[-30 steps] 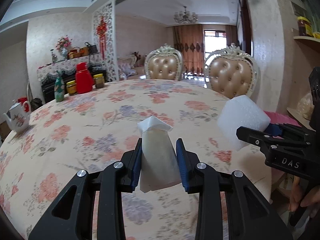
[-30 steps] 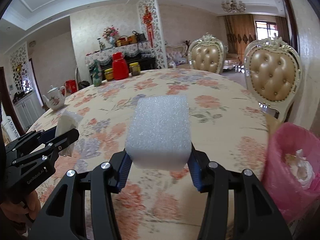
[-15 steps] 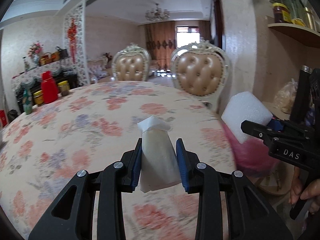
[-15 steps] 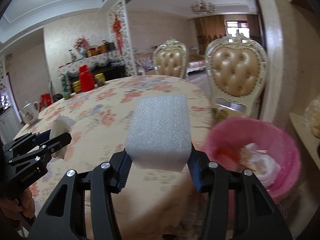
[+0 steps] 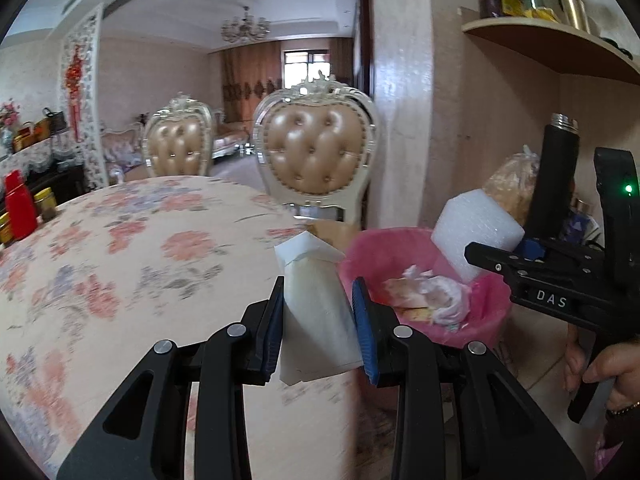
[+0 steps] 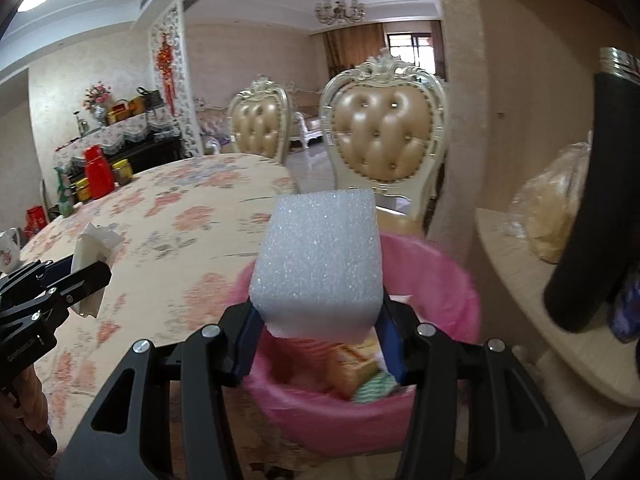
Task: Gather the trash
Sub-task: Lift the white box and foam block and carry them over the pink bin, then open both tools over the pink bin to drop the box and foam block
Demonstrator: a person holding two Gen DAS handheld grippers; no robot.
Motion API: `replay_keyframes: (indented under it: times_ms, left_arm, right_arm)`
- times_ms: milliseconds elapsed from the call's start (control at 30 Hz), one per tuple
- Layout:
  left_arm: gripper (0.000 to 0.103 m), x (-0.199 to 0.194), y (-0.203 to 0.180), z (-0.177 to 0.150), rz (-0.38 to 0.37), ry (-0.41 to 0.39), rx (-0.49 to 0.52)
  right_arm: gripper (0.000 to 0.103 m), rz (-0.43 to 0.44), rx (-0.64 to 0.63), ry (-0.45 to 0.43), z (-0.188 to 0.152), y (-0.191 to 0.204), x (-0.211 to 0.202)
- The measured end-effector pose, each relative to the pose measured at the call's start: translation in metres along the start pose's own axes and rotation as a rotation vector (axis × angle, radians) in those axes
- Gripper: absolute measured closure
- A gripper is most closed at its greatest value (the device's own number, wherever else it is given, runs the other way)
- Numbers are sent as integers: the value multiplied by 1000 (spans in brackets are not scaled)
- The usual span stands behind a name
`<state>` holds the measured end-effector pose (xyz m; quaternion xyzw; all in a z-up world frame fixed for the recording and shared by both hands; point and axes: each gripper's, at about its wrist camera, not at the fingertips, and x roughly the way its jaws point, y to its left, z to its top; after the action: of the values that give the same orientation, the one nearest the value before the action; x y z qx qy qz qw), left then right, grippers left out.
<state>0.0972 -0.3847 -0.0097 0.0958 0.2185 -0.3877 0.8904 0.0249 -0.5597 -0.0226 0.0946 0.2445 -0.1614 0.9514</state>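
A home dining room: floral-clothed table [image 5: 140, 248], tufted chairs [image 5: 316, 152], chandelier [image 5: 245, 28], sideboard [image 6: 120, 148] with jars.

Round table [image 6: 192, 216], floral cloth, pink/purple blooms on cream. Far left edge: red jug [image 6: 96, 174], 2 jars just beside it [image 6: 122, 172], green bottle [image 6: 64, 200], teapot [image 6: 8, 250] at frame edge. Rest of cloth bare. Floor beside table, right: pink-lined bin [image 6: 448, 280] w/ wrappers inside. Curved shelf [image 6: 516, 256] right: bagged food [image 6: 556, 216], black flask [image 6: 600, 200].
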Motion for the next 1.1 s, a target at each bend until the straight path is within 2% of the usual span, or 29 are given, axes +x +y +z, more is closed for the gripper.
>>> replay_keyframes:
  times_ms: [200, 600, 633, 700, 733, 933, 1100]
  left_arm:
    - [73, 30, -25, 12, -86, 16, 11]
    - [72, 70, -42, 25, -134, 30, 12]
    - [72, 74, -43, 26, -139, 32, 10]
    - [72, 81, -46, 28, -145, 36, 9]
    - [72, 84, -46, 28, -146, 39, 8]
    - [72, 94, -48, 24, -153, 60, 9]
    - [70, 104, -58, 28, -178, 68, 14]
  right_arm:
    - [53, -24, -5, 29, 8, -27, 14]
    - [53, 18, -29, 64, 41, -38, 69]
    - [52, 37, -26, 70, 44, -40, 74]
    - [44, 59, -19, 90, 46, -42, 80]
    - [38, 68, -8, 89, 46, -44, 80]
    - [36, 27, 43, 56, 36, -57, 62]
    - [36, -52, 72, 22, 27, -66, 33]
